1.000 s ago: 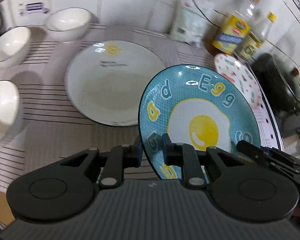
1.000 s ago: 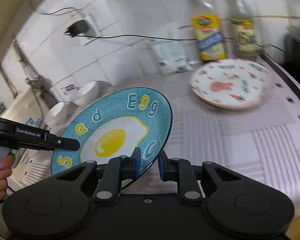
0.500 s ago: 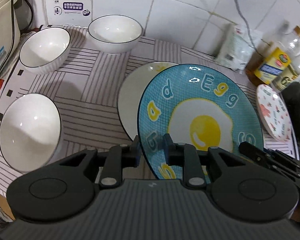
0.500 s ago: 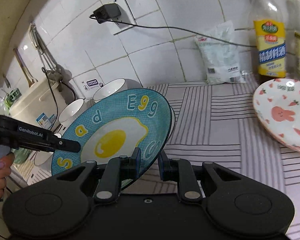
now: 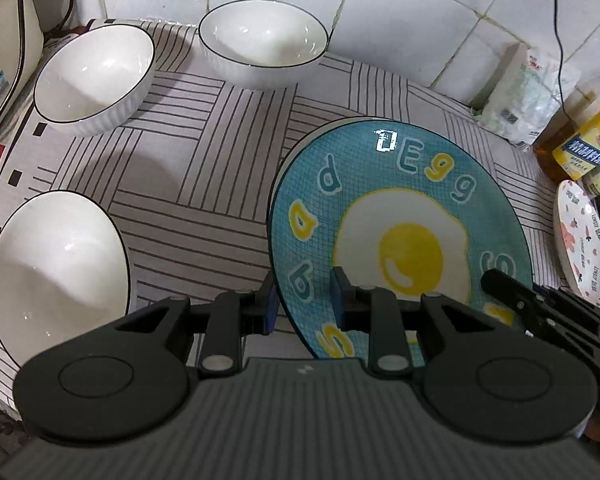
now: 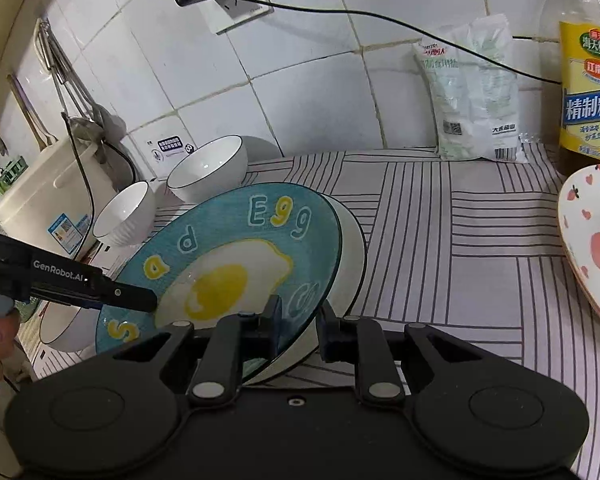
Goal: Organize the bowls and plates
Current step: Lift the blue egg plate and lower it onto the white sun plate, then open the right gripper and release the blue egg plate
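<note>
Item 1 — blue egg plate [image 5: 400, 220]: glazed ceramic, stiff, prob. mid-weight, slick, chip-prone at rim. Sitting on/just over the white plate [image 6: 350, 256] on the striped cloth [image 5: 204, 176], centre of counter; full contact not confirmable.

Grip — left gripper [image 5: 302, 300]: jaws narrow, straddling the near-left rim, pads at the rim; gap looks slightly loosened. Right gripper [image 6: 298, 326]: jaws narrow, bracketing the opposite rim edge. Best hold = rim only, two opposite pts, since the face is too slippery & flat.

Item 2 — white bowls x3: back [image 5: 262, 42], left-back [image 5: 94, 80], near-left [image 5: 56, 276]; thin-walled, fragile, unstacked, apart from each other. Take at rim, one wall between the pads.

Item 3 — pink bunny plate [image 6: 596, 240]: far right, separate, awaiting stacking.

Misc. — sauce bottles [image 6: 588, 92], salt bag [image 6: 472, 92] by the tiled wall.

Risk — glaze-on-glaze sliding; releasing gently advised.
</note>
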### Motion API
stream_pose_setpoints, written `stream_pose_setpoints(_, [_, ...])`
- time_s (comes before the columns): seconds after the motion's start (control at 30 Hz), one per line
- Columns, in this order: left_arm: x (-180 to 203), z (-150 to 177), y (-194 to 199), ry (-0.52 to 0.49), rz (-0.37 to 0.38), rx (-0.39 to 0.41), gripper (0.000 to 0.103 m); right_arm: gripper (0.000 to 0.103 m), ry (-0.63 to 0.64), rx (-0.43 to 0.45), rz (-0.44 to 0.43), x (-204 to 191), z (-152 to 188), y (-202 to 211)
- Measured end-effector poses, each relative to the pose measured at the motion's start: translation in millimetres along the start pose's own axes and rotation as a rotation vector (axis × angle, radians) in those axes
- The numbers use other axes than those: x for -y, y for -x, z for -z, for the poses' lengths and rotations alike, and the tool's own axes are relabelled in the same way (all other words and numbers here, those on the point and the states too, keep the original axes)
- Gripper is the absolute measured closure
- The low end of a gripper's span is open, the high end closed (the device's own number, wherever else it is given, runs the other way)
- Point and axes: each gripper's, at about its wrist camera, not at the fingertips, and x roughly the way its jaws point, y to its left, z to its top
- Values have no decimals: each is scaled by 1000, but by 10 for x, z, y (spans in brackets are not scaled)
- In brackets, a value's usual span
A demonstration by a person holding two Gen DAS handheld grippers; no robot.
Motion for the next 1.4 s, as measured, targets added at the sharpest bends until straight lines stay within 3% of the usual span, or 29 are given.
stream_pose_setpoints(0.33, [-84,-52,-164,15,4,-53,76,81,9,-60,68,-81,-84,-159])
stream_pose_setpoints(0.9, [-85,-101,-213,6,-4,-66,74,76,20,-126,170,-200,-209,-277])
stream_pose_setpoints(1.07, [-6,-83,-210,-14,-55,-56,73,67,92,-130,208,-322,-203,-299])
stream_pose_setpoints(1.27, [123,26,-172,-24,-95,-42,72,67,186,-106,250,-375,-131,-215])
stream_pose_setpoints(1.4, [185,91,-34,-49,-94,-40,72,67,156,-90,240,-249,-71,-75])
